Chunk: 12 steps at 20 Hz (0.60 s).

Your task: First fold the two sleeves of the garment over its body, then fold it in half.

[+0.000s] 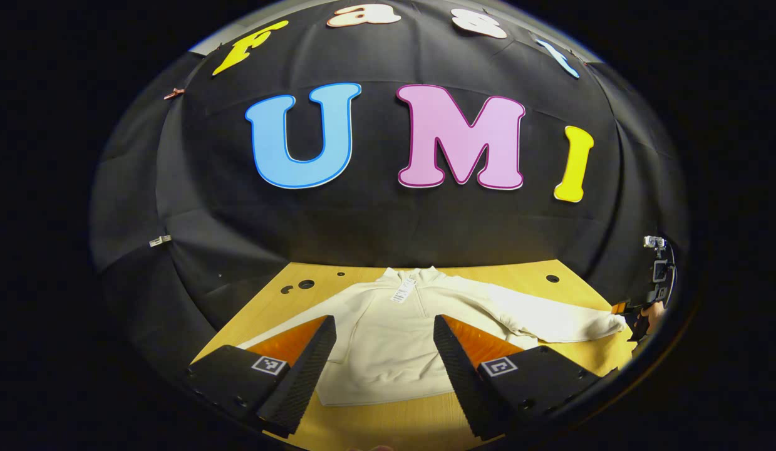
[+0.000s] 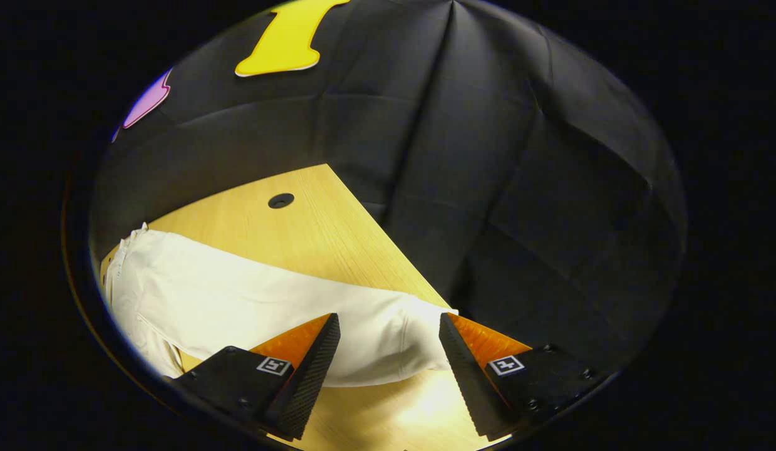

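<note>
— Garment (image 1: 388, 351) lay where?

— Flat on the table (image 1: 400, 419), collar toward the booth wall, a tag (image 1: 404, 289) lying on the chest near the neck. The body was spread out and unfolded.

— And the sleeves?

— In the left gripper view one sleeve (image 1: 550, 319) stretched out sideways toward the table's right edge, not yet folded over the body. The other ran down to the left, partly hidden behind a finger.

— How did the left gripper (image 1: 382, 369) stand?

— Fingers wide apart, holding nothing, with the lower body of the garment showing between them. Whether they touched the cloth I couldn't tell.

— The right gripper (image 2: 389, 366)?

— Also spread wide and empty. In the right gripper view the cuff (image 2: 413, 344) sat between its fingers, near the table's edge. From the left gripper view that gripper showed at the far right, just past the sleeve's end, with a hand (image 1: 649, 316) on it.
</note>
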Available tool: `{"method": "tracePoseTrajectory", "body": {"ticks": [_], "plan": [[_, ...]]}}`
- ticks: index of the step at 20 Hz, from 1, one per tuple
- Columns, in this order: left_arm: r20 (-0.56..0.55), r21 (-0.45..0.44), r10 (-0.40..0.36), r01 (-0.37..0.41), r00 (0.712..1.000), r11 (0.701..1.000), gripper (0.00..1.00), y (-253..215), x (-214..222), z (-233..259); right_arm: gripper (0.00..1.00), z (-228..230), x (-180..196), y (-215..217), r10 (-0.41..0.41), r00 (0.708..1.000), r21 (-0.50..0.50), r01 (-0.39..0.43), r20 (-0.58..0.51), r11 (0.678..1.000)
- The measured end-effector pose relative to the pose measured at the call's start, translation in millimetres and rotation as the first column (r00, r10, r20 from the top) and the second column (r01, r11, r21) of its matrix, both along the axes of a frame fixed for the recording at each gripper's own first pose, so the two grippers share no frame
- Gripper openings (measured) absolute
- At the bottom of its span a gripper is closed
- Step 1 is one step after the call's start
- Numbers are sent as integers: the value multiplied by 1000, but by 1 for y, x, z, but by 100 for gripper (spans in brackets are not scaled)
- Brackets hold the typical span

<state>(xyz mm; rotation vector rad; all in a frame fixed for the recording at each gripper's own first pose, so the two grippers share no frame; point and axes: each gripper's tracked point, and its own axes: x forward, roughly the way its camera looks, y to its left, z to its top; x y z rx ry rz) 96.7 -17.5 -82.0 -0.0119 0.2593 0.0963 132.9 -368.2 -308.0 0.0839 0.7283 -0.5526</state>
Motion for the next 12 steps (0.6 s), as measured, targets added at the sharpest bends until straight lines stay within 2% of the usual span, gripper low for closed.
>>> {"method": "tracePoseTrajectory", "body": {"ticks": [4, 8, 12], "plan": [[-29, -15, -18, 18, 999, 1000, 97, -12, 5, -6, 98, -14, -4, -2, -25, 998, 37, 28, -65, 999], [-24, 12, -36, 37, 999, 999, 97, -22, 7, -4, 98, -23, -6, -3, -72, 993, 106, 82, -97, 991], [-59, -21, -36, 35, 998, 999, 97, -30, 3, -12, 98, -30, -8, -5, -123, 992, 181, 128, -41, 975]]}}
